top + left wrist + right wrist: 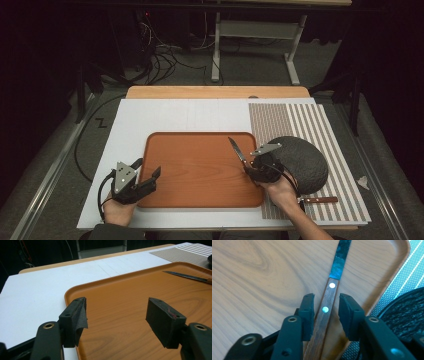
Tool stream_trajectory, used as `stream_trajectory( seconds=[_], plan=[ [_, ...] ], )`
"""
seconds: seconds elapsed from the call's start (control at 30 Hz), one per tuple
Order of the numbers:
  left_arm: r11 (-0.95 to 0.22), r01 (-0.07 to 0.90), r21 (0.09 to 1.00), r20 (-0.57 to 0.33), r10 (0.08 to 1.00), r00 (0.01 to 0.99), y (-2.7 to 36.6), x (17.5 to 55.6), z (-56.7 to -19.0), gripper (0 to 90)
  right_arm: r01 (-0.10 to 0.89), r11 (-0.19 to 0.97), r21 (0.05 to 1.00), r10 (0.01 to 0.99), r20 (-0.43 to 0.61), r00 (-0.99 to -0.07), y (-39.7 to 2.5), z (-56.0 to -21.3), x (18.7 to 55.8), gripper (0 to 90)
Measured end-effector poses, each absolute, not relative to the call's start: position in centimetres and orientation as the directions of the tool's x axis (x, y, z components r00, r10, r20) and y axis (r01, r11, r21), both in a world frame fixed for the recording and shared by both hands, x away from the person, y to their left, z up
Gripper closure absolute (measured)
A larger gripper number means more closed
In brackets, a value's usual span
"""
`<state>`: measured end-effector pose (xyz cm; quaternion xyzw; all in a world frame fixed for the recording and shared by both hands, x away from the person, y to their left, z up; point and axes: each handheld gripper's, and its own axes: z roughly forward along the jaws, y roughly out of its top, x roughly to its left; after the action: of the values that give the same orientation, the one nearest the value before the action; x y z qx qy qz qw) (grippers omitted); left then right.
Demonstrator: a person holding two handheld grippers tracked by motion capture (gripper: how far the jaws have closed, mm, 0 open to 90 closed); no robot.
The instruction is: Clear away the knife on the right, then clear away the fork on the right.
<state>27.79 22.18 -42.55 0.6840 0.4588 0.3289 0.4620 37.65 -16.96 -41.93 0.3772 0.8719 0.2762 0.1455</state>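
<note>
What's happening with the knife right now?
Right gripper jaws astride knife handle, gaps showing. Left gripper open, empty, over tray. Second knife on mat. Nothing in the way.

Our left hand holds the left gripper low at the near left, jaws spread wide and empty. Our right hand reaches forward, its right gripper angled inward with jaws slightly apart, not pressing together.
</note>
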Motion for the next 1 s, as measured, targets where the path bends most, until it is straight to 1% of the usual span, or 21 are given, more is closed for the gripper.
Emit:
stream_trajectory(
  seconds=[0.13,0.17,0.2,0.5,0.53,0.63,0.8,1.0],
  plan=[
    [-0.154,0.322,0.934,0.028,0.931,0.364,22.2,27.7,-42.5,32.9,0.574,0.553,0.604,0.736,-0.031,-0.676,-17.2,-41.8,37.6,61.6],
    [-0.153,0.321,0.935,0.028,0.931,0.363,22.2,27.7,-42.5,32.9,0.573,0.545,0.612,0.736,-0.022,-0.677,-17.3,-41.7,37.5,59.4],
    [-0.154,0.321,0.935,0.029,0.931,0.363,22.2,27.7,-42.5,32.9,0.573,0.545,0.612,0.736,-0.022,-0.677,-17.3,-41.7,37.5,59.4],
    [-0.157,0.322,0.934,0.032,0.932,0.362,22.2,27.8,-42.6,32.9,0.520,0.487,0.701,0.715,0.023,-0.699,-18.6,-40.9,37.0,50.1],
    [-0.157,0.322,0.934,0.032,0.931,0.362,22.2,27.8,-42.6,32.9,0.520,0.487,0.701,0.715,0.023,-0.699,-18.6,-40.9,37.0,50.1],
    [-0.159,0.321,0.933,0.034,0.931,0.363,22.2,27.8,-42.6,32.8,0.506,0.473,0.721,0.713,0.025,-0.701,-19.0,-40.8,36.7,46.1],
    [-0.160,0.321,0.934,0.035,0.932,0.362,22.2,27.8,-42.6,32.9,0.490,0.469,0.735,0.707,0.020,-0.707,-19.6,-40.8,36.3,43.2],
    [-0.165,0.320,0.933,0.041,0.932,0.361,22.1,27.7,-42.6,32.8,0.482,0.461,0.745,0.704,0.024,-0.710,-20.8,-40.9,36.0,42.6]
  ],
)
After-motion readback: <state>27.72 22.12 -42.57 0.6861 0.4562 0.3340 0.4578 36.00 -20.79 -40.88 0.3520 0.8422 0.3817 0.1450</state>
